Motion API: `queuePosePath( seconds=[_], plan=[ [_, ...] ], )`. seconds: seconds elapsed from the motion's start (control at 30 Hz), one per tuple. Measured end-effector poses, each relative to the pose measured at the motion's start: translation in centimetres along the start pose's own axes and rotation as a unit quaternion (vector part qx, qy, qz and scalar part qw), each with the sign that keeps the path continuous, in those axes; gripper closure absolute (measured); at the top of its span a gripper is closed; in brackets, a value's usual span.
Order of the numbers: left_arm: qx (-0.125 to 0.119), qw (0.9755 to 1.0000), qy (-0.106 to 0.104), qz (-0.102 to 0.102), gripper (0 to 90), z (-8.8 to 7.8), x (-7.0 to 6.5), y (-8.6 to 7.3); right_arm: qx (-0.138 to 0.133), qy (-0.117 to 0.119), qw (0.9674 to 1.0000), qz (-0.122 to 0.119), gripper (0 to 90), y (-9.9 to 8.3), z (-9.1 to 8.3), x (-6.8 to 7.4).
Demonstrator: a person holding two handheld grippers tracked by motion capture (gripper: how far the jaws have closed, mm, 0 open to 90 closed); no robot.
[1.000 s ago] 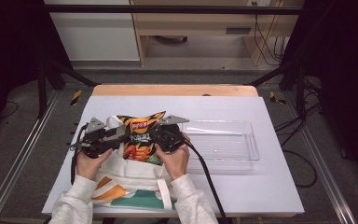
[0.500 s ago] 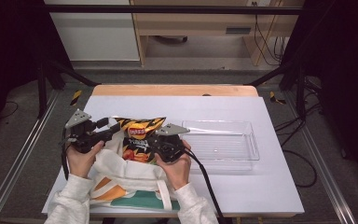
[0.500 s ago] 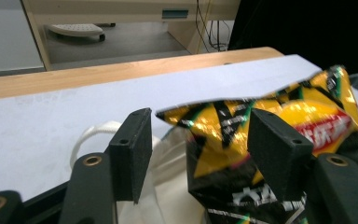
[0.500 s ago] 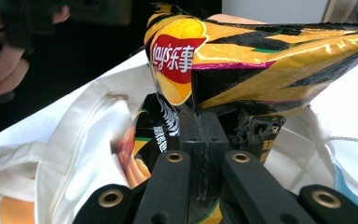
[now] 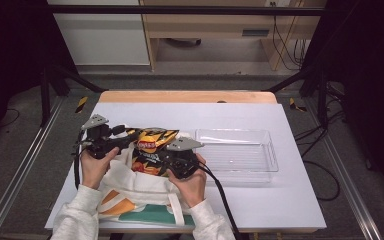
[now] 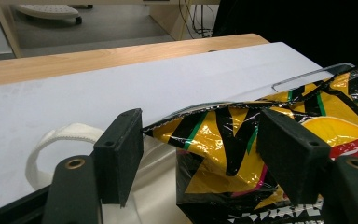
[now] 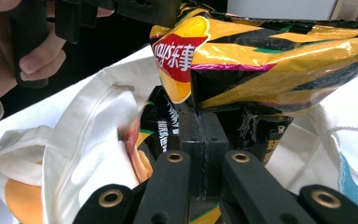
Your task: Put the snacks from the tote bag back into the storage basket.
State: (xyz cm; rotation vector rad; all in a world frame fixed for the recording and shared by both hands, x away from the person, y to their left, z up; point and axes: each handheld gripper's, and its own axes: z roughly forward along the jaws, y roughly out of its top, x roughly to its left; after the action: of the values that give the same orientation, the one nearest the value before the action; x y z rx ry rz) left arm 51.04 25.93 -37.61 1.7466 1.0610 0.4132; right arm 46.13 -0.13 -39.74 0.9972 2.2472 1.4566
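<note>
Fingers of the right gripper (image 7: 200, 135) are squeezed tight on one chip bag (image 5: 152, 147). Left gripper (image 6: 200, 154) fingers have just been opening wide, with the bag's corner between them, not pinched. One bag lies sideways, half out of one white tote bag (image 5: 130, 192), beside one clear tray (image 5: 237, 152).

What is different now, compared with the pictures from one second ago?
The left gripper has moved off to the left and its fingers have just been opening: they no longer press the chip bag, though its corner lies between them. The right gripper stays shut on the chip bag above the tote bag. The clear tray has not moved.
</note>
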Motion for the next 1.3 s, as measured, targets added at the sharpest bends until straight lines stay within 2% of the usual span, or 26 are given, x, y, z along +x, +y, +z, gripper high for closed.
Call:
queuePosePath(
  seconds=[0.07, 0.27, 0.47, 0.6, 0.73, 0.77, 0.9, 1.1, 1.3],
  plan=[
    [0.002, 1.0, -0.005, -0.006, 32.5, 0.0, 0.1, -0.2, -0.001, -0.002, 1.0, -0.003, 90.0, 0.0, 0.0, 0.1],
    [0.001, 1.0, 0.004, -0.003, 33.5, 0.0, -0.2, -0.3, -0.004, 0.001, 1.0, -0.004, 90.0, -0.3, -0.1, 0.0],
    [0.009, 0.9999, 0.005, 0.0, 27.5, -0.4, -0.6, -0.7, -0.006, 0.004, 0.9999, -0.008, 90.0, -0.4, -0.1, 0.1],
    [0.016, 0.9999, -0.001, -0.004, 27.2, -0.6, -0.8, -1.0, -0.01, 0.004, 0.9999, -0.006, 90.0, -0.5, -0.2, 0.2],
    [0.019, 0.9998, -0.009, 0.002, 28.4, -0.3, -1.2, -1.1, -0.009, 0.006, 0.9999, -0.008, 90.0, -0.5, -0.2, 0.2],
    [0.02, 0.9997, -0.017, 0.004, 29.7, 0.0, -1.4, -1.1, -0.009, 0.007, 0.9999, -0.01, 90.0, -0.5, -0.2, 0.2],
    [0.018, 0.9995, -0.027, 0.005, 38.9, 0.4, -1.8, -1.3, -0.007, 0.006, 0.9999, -0.009, 90.0, -0.5, -0.2, 0.2],
    [0.025, 0.9994, -0.017, 0.014, 59.7, 0.6, -2.5, -1.4, -0.005, 0.005, 1.0, -0.006, 90.0, -0.5, -0.1, 0.0],
    [0.032, 0.9993, -0.017, 0.009, 76.5, 0.6, -2.8, -1.5, -0.006, 0.004, 1.0, -0.003, 90.0, -0.5, 0.0, 0.0]
  ],
)
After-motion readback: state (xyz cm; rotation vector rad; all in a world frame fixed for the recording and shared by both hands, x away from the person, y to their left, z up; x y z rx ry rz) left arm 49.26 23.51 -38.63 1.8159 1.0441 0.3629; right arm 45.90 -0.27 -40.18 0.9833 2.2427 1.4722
